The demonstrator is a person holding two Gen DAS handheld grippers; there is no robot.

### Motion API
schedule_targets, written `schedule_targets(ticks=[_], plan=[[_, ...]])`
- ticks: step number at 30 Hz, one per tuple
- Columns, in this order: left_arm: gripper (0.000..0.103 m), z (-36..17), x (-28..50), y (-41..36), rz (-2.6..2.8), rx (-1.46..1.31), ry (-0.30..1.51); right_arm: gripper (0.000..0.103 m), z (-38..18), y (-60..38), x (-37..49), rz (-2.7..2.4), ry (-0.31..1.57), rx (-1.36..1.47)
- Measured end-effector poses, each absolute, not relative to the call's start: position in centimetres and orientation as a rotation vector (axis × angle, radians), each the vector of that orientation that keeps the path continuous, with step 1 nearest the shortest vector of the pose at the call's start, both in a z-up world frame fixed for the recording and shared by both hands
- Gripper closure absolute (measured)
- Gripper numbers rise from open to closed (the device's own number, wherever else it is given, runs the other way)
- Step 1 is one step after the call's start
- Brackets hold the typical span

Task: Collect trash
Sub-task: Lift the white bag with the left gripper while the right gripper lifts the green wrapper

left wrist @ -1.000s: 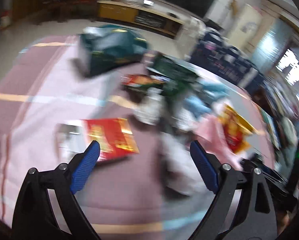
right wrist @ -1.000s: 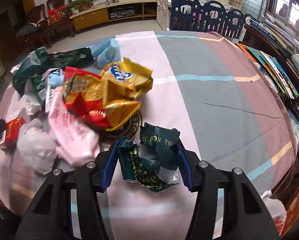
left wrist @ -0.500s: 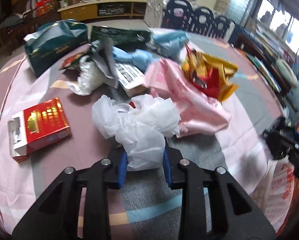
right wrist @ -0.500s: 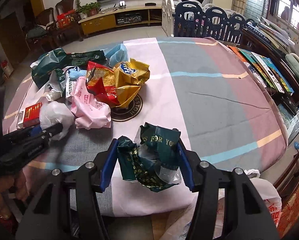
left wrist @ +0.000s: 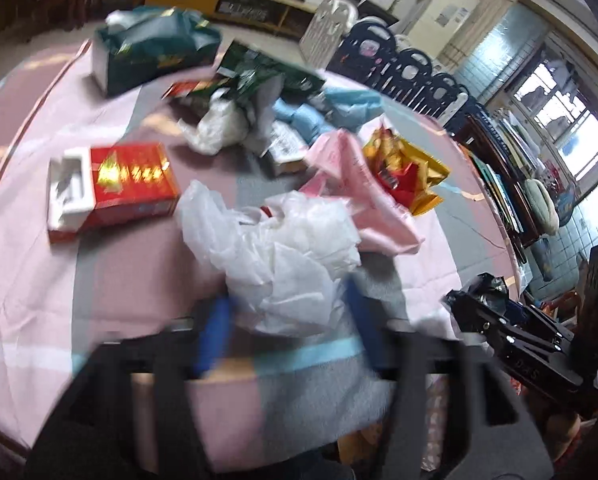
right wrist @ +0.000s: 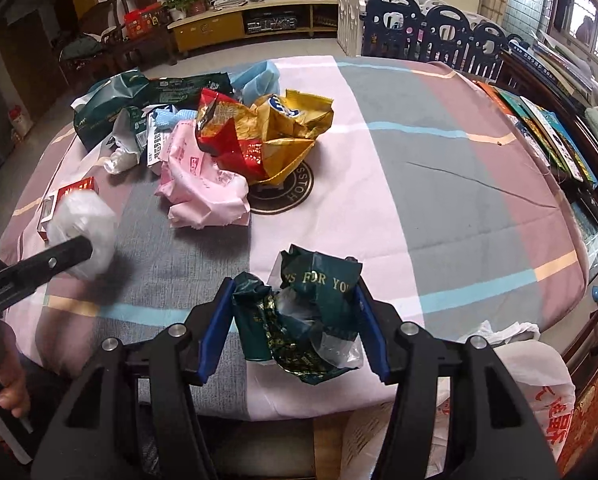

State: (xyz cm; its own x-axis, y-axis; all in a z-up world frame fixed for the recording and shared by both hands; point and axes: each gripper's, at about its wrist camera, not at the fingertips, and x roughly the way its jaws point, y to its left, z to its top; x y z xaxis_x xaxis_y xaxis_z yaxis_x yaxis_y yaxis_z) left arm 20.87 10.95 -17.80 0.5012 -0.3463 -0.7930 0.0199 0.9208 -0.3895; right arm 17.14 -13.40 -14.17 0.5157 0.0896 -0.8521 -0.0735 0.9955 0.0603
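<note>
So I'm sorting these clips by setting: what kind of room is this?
Most likely a home living room: a long TV cabinet on the far wall, a child's playpen fence, and a cloth-covered table strewn with wrappers.

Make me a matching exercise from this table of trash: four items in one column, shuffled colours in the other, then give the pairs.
Items:
1. crumpled wrapper held in the right gripper
2. plastic bag between the opening jaws of the left gripper
3. carton
4. chip bag

Colours:
A. yellow
B. red
C. dark green
D. white

Pairs: 1-C, 2-D, 3-B, 4-A
</note>
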Motion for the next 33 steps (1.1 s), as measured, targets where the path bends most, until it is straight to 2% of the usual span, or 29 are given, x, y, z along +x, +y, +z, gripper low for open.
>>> schedule_targets(ticks=[2, 8, 10, 14, 27, 29, 31, 33], plan=[[0.017, -18.5, 20.9, 11.7, -0.273, -0.403, 1.077, 0.046, -14.3, -13.4, 17.2, 0.095, 1.033, 0.018], [0.02, -18.7, 21.2, 14.3, -0.185, -0.575, 1.009, 0.046, -14.3, -13.5, 17.2, 0.095, 1.035, 0.021], [0.034, -18.4, 21.6, 13.3, -0.173, -0.5, 0.986, 0.046, -14.3, -13.4, 17.2, 0.097, 1.036, 0.02], [0.047, -18.8, 22.1, 10.4, -0.19, -0.348, 1.013, 0.046, -14.3, -13.1, 17.0, 0.101, 1.037, 0.013], [0.047, -20.1, 21.7, 8.7, -0.258, -0.313, 1.108, 0.045, -15.2, -12.1, 16.5, 0.111, 1.059, -0.015], [0.052, -20.0, 21.6, 8.7, -0.257, -0.308, 1.102, 0.045, -15.3, -12.2, 16.5, 0.11, 1.061, -0.013], [0.063, -19.8, 21.6, 8.6, -0.269, -0.313, 1.093, 0.045, -15.4, -12.2, 16.5, 0.108, 1.063, -0.014], [0.069, -19.7, 21.6, 8.6, -0.266, -0.311, 1.088, 0.045, -15.6, -12.1, 16.5, 0.105, 1.062, -0.021]])
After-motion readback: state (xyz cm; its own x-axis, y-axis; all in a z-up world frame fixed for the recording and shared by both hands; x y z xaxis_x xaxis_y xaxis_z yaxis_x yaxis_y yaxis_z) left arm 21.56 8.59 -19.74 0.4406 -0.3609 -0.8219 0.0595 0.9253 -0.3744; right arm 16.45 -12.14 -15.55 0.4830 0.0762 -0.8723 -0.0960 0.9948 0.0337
